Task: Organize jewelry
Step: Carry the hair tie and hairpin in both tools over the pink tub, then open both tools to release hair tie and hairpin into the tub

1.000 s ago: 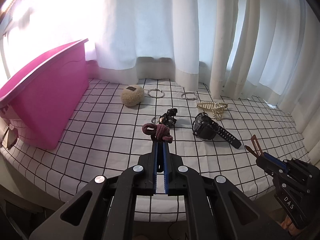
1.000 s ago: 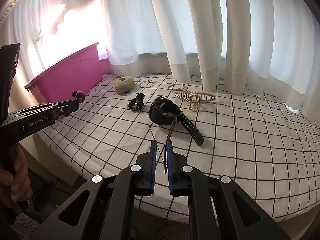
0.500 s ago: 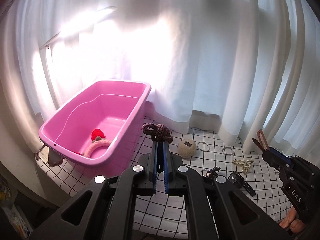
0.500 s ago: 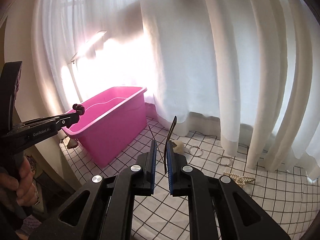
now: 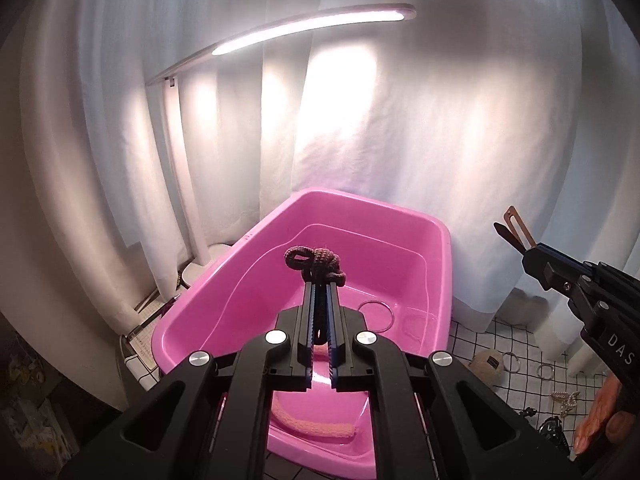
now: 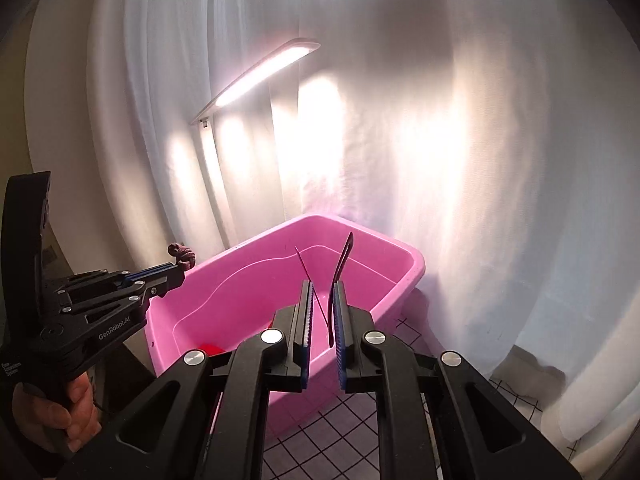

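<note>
My left tongs are clenched on a knotted maroon cord piece, which sticks up past the tips, held above the open pink bin. My right tongs are clenched on a thin dark hair clip, its two prongs splaying upward over the bin's near rim. My left hand wraps the grip at the lower left of the right view.

In the bin: a peach fuzzy band on the floor nearest me, a thin ring further in, something red low by the left wall.

On the bench, checked cloth, right of the bin: a beige pom-pom, two metal rings, a pearl-coloured piece, dark items at the frame edge, too cut off to name.

Beyond: white curtains and a lit bar lamp.
</note>
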